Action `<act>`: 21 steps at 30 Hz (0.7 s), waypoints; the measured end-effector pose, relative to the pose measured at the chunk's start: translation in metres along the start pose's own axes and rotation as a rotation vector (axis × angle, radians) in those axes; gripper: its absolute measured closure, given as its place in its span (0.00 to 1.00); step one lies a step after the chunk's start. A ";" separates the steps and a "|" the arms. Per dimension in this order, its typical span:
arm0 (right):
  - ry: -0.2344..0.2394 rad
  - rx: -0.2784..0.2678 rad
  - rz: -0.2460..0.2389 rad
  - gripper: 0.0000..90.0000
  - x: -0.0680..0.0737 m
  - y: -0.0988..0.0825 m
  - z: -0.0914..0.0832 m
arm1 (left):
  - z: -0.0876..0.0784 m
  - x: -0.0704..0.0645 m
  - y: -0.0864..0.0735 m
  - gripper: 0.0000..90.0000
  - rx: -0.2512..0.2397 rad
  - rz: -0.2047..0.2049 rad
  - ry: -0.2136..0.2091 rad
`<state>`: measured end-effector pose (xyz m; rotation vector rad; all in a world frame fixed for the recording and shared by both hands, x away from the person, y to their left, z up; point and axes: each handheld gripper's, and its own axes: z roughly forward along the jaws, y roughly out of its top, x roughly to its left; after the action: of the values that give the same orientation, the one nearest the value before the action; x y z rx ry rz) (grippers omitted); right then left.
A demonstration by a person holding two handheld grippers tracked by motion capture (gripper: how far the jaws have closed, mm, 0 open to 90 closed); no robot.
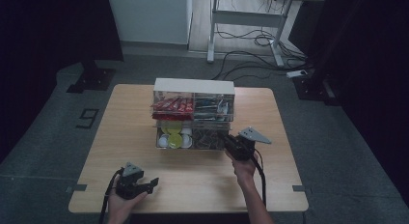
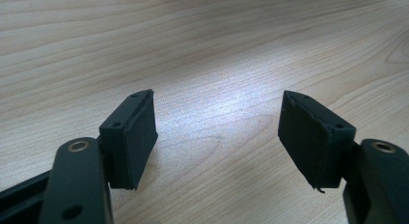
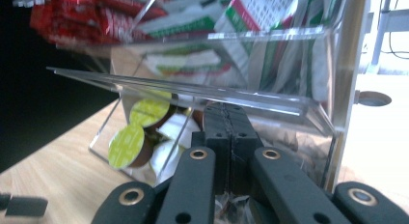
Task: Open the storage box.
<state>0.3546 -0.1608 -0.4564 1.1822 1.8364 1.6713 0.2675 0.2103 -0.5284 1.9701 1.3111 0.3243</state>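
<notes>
Right gripper view: blurred print on green-and-white packets (image 3: pixel 251 11), nothing legible.

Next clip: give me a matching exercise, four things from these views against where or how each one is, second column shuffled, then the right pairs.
Things
1. left gripper
2. right gripper
3. red packets
4. green-lidded capsules

Place or state
A. upper left compartment of the clear organiser
B. fingers pressed together, tips under the organiser's clear flap
C. open above bare table, nothing between the fingers
D. lower left compartment of the organiser

Pairs: 1-C, 2-B, 3-A, 4-D
</notes>
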 end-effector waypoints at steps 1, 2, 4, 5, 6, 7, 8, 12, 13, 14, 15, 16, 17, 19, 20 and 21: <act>-0.002 -0.006 0.003 0.98 0.000 0.001 0.001 | -0.001 0.000 0.000 0.33 -0.002 0.000 0.002; -0.004 -0.009 -0.001 0.98 0.000 0.002 0.001 | -0.001 0.000 0.000 0.33 -0.005 0.000 0.004; -0.014 -0.012 -0.012 0.98 0.001 0.004 0.002 | -0.003 0.000 0.001 0.33 -0.010 0.001 0.004; -0.014 -0.012 -0.013 0.98 0.001 0.004 0.003 | -0.003 -0.001 0.001 0.33 -0.011 0.000 0.006; -0.013 -0.013 -0.014 0.98 0.001 0.004 0.003 | -0.003 -0.001 0.001 0.33 -0.011 0.000 0.007; -0.012 -0.014 -0.015 0.98 0.001 0.005 0.003 | -0.003 -0.001 0.001 0.33 -0.012 -0.002 0.007; -0.012 -0.015 -0.015 0.98 0.001 0.005 0.003 | -0.003 -0.001 0.001 0.33 -0.011 0.000 0.008; -0.011 -0.027 -0.010 0.98 -0.001 0.006 0.003 | -0.002 -0.003 0.001 0.33 -0.004 0.009 0.006; -0.013 -0.028 -0.014 0.98 -0.001 0.006 0.004 | -0.002 -0.003 0.001 0.33 -0.004 0.009 0.006; -0.013 -0.029 -0.013 0.98 -0.001 0.007 0.004 | -0.001 -0.004 0.001 0.33 -0.001 0.013 0.007; -0.011 -0.029 -0.013 0.98 -0.001 0.007 0.004 | -0.001 -0.004 0.001 0.33 -0.002 0.012 0.006; -0.009 -0.028 -0.014 0.98 -0.001 0.007 0.004 | -0.001 -0.004 0.001 0.33 -0.002 0.012 0.006; -0.009 -0.029 -0.013 0.98 -0.001 0.006 0.004 | -0.001 -0.004 0.000 0.33 -0.001 0.013 0.004; -0.009 -0.029 -0.013 0.98 -0.001 0.006 0.004 | -0.001 -0.004 0.000 0.33 0.000 0.012 0.004; -0.011 -0.030 -0.013 0.98 0.000 0.006 0.004 | 0.000 -0.005 0.000 0.33 0.000 0.014 0.006; -0.011 -0.030 -0.013 0.98 0.000 0.006 0.004 | 0.000 -0.005 0.000 0.33 0.000 0.014 0.006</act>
<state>0.3596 -0.1591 -0.4520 1.1622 1.8024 1.6763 0.2650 0.2064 -0.5273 1.9804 1.3020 0.3364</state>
